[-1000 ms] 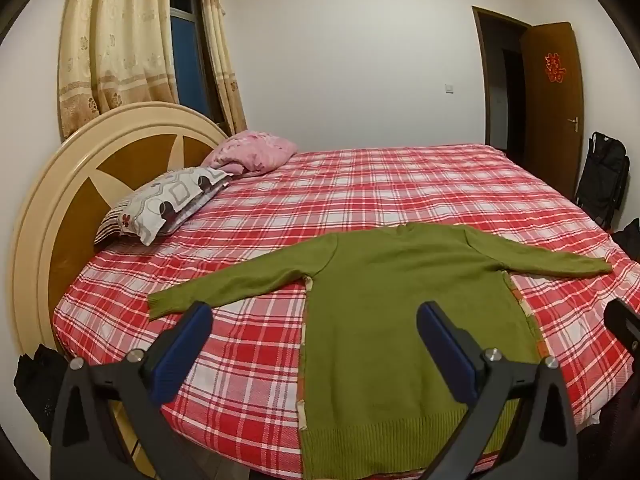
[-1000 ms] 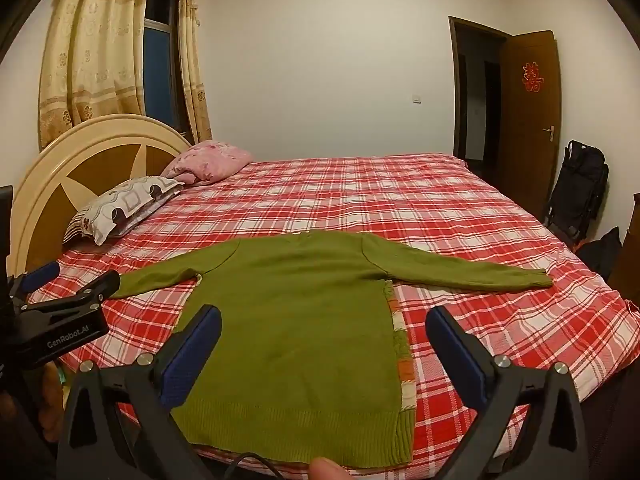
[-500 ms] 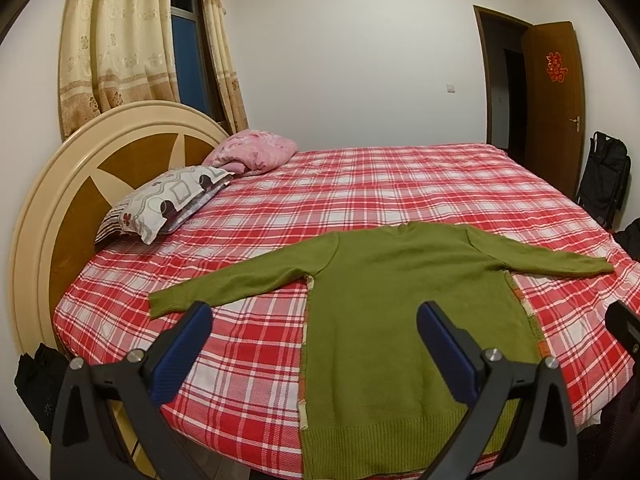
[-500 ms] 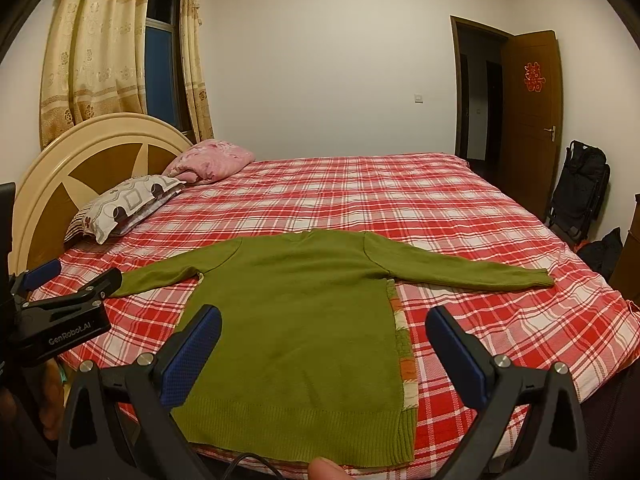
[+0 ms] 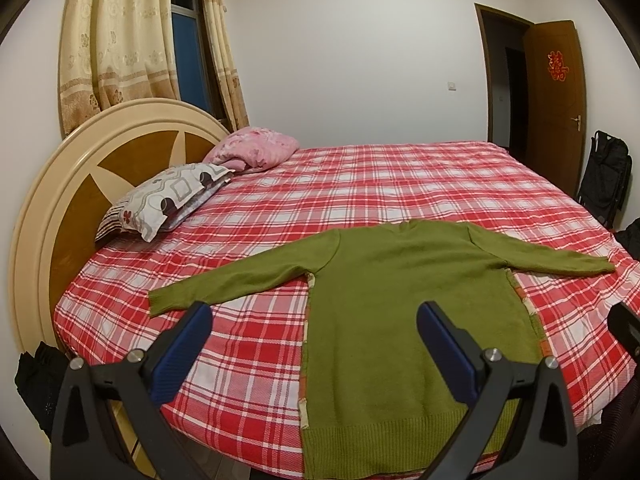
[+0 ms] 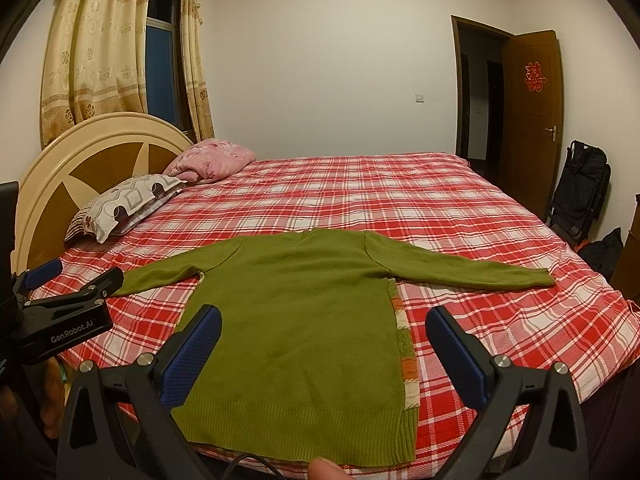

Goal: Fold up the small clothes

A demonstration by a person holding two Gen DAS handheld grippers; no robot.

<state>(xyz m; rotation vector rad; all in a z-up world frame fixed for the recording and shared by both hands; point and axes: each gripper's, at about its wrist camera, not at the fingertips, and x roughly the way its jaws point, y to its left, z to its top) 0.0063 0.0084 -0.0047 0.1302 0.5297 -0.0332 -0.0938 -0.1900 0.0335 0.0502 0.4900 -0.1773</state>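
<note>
The left gripper (image 5: 314, 322), a black 2-finger clamp with blue textured pads (image 5: 182, 354), hangs with its fingers spread wide and nothing between them, held above the near edge of the bed. Through its gap lie the body and left side seam of the olive-green knitted long-sleeved sweater (image 5: 400, 320). The right gripper (image 6: 324, 326), of the same black and blue build, is likewise spread wide and holds nothing; its left pad (image 6: 192, 360) stands over the sweater's lower left part, its right pad over the checked sheet just beside the sweater's right seam. In the right wrist view the left gripper shows at the left edge, near the cuff of the sweater's left sleeve.

The sweater lies flat on the red-and-white checked bed sheet (image 5: 360, 200), ribbed hem toward the near edge, neck away, both sleeves stretched out sideways. A strip of orange and cream patterned fabric (image 6: 404, 344) shows along its right seam.

Farther back, at the round cream and brown wooden headboard (image 5: 72, 200), rest a white pillow with grey and brown shapes (image 5: 168, 196) and a pink crumpled quilt (image 5: 256, 152). Beige patterned curtains (image 5: 112, 40) hang at the window, and a brown wooden door (image 5: 554, 100) stands open at the right, a black backpack (image 5: 606, 180) near it.
</note>
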